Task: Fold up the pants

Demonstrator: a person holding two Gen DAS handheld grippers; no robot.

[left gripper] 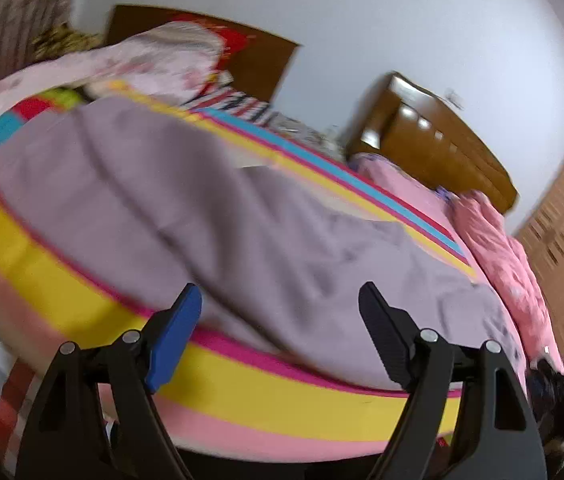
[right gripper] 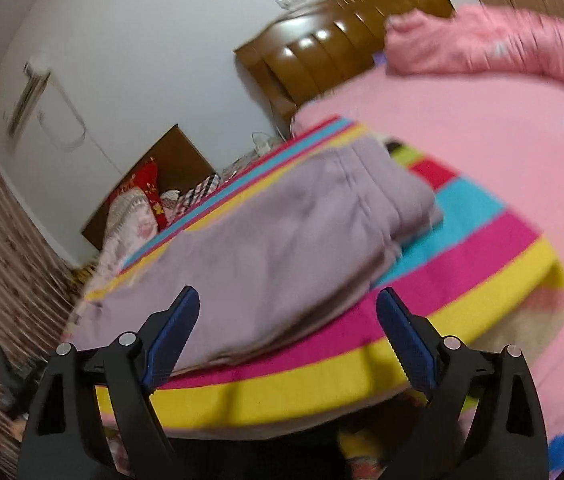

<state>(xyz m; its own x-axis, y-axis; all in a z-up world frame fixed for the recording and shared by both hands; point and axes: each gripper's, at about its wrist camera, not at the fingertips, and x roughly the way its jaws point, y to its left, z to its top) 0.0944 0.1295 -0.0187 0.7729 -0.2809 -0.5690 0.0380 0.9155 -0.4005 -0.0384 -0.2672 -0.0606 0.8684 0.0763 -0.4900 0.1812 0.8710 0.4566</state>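
1. Both my left gripper (left gripper: 282, 320) and right gripper (right gripper: 288, 320) are spread wide, holding nothing.
2. Just ahead of their fingertips lie the lilac pants (left gripper: 185, 200), on a striped blanket (left gripper: 282, 392).
3. Beyond stands a wooden headboard (right gripper: 342, 52).

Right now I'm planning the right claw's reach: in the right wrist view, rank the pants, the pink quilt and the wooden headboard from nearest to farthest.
1. Pants: straight ahead of the right claw, on the striped blanket.
2. Pink quilt: bunched at upper right, well beyond the pants.
3. Wooden headboard: against the wall, behind the quilt.
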